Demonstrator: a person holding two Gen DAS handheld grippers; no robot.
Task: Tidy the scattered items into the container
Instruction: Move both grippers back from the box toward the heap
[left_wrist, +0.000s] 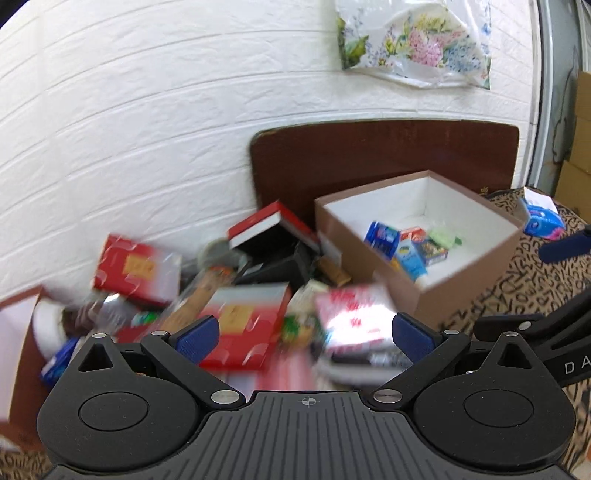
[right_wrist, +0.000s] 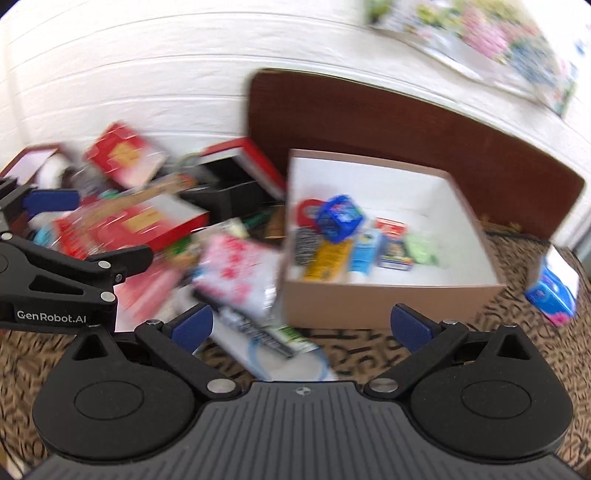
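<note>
Your left gripper (left_wrist: 306, 334), matte black linkage arms, blue ribbed fingertip pads (left_wrist: 197, 338), silver pivot pins, round side discs, grooved grey base plate with crosshair mark, your right gripper (right_wrist: 301, 328) identical, white "GenRobot.AI" lettering.

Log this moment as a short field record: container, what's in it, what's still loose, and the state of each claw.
container: open brown cardboard box, white inside, on the patterned cloth
contents: several small packets, including a blue packet; details blurred
loose pile: left of the box, with a red flat box and a pink-and-white packet
stray item: blue-and-pink packet, right of the box
left claw: open, empty, facing the pile
right claw: open, empty
</note>
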